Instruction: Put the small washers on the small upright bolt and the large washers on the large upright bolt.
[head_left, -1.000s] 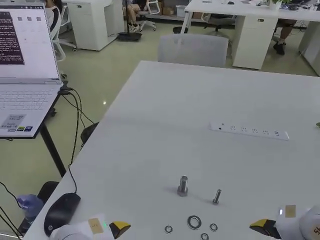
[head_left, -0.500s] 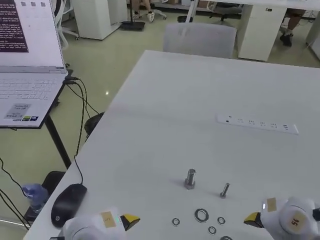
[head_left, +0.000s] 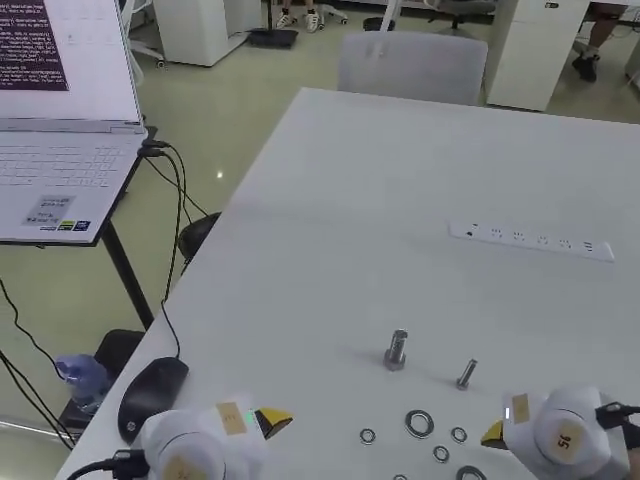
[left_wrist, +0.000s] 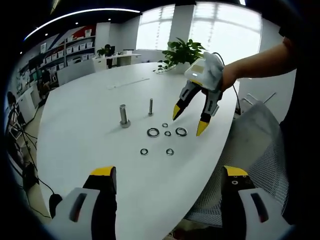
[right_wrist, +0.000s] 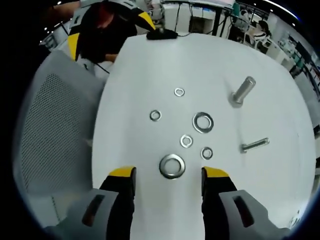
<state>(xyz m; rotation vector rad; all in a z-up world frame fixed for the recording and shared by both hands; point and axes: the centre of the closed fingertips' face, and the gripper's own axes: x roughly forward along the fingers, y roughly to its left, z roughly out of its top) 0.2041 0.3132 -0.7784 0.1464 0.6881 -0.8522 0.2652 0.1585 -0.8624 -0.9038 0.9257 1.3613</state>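
On the white table (head_left: 330, 230) the large bolt (head_left: 396, 350) and the small bolt (head_left: 466, 374) stand upright, both bare. Several washers lie flat in front of them: a large washer (head_left: 419, 423) and small ones such as a small washer (head_left: 367, 436). My right gripper (right_wrist: 169, 173) is open, low over the table, with a second large washer (right_wrist: 172, 165) just ahead of its jaw tips. Another large washer (right_wrist: 203, 122) lies further on. My left gripper (left_wrist: 169, 172) is open, back from the washers near the front edge. The right gripper (left_wrist: 192, 112) hangs over the washers.
A white power strip (head_left: 530, 243) lies behind the bolts. A black mouse (head_left: 150, 395) sits at the table's left front corner. An open laptop (head_left: 60, 165) stands on a side stand at the left, with cables below. A grey chair (head_left: 412, 65) is at the far edge.
The head camera has tipped down and shifted. My right gripper has moved left, in toward the washers. The left gripper has kept about the same place.
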